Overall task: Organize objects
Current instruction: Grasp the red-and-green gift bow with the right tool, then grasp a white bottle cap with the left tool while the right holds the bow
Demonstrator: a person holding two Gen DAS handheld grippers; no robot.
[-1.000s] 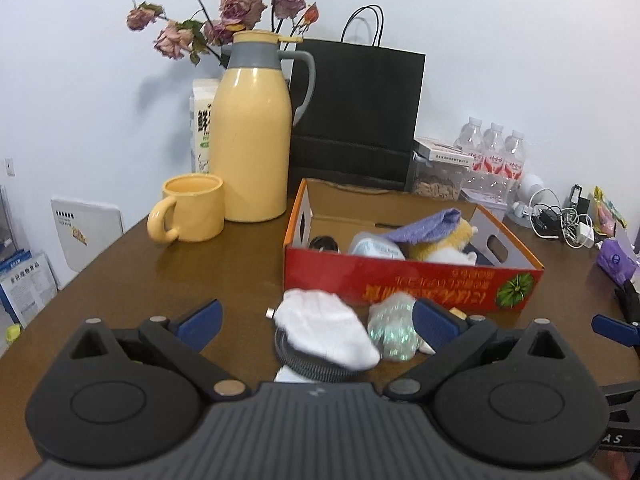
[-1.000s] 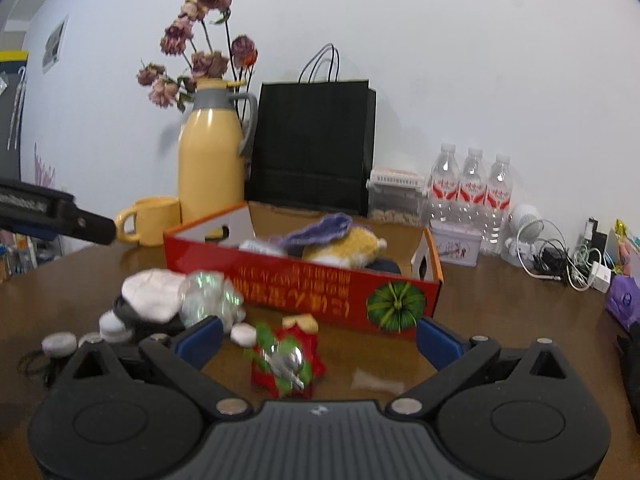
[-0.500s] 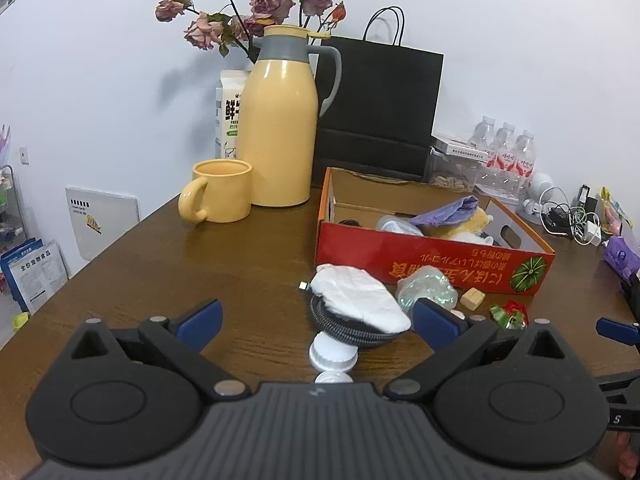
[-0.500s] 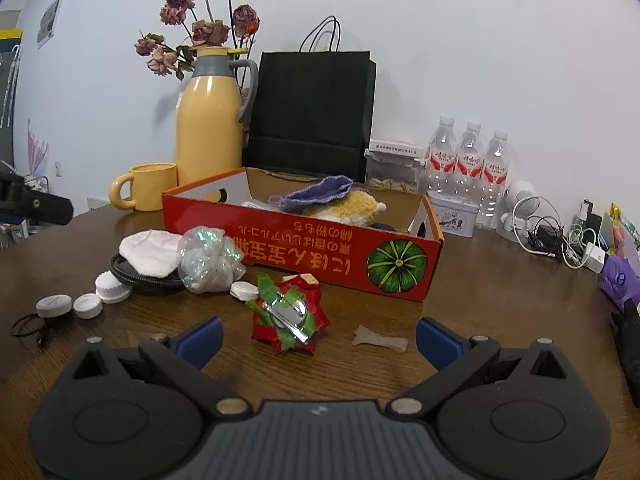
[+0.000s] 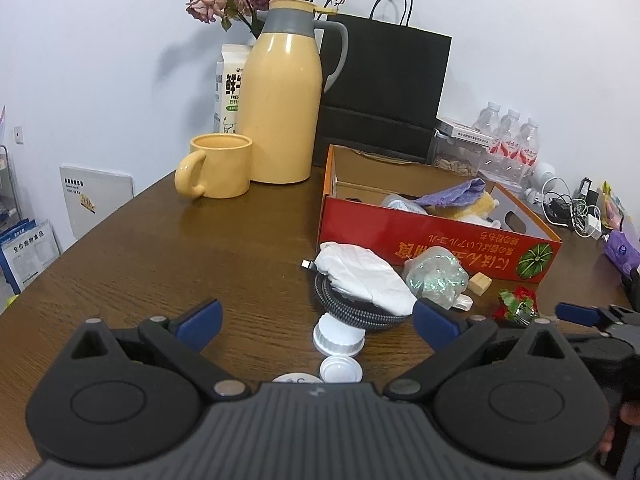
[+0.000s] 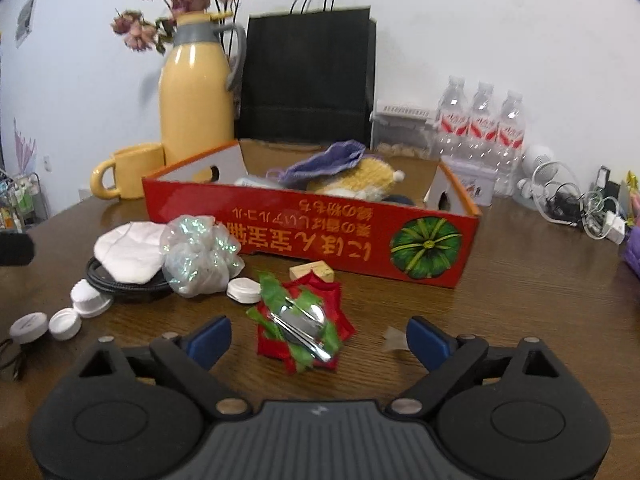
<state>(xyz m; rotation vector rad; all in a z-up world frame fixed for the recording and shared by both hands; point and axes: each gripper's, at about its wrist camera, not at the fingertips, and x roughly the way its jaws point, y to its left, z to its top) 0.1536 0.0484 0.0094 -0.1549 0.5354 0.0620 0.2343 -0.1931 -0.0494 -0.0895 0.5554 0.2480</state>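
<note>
Two grippers, left gripper (image 5: 316, 320) and right gripper (image 6: 319, 334), both wide, empty. Red-green bow (image 6: 302, 326) at right's 12 o'clock: light, crushable; pinch gently across middle.

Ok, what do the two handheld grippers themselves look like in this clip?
Both match. The left gripper and right gripper each have a black body with a ribbed grey centre panel, two round black discs beside it, black linkage arms with silver pivot pins, and blue fingertip pads. A small pale logo sits on the ribbed panel. No cables or sleeves show.
</note>
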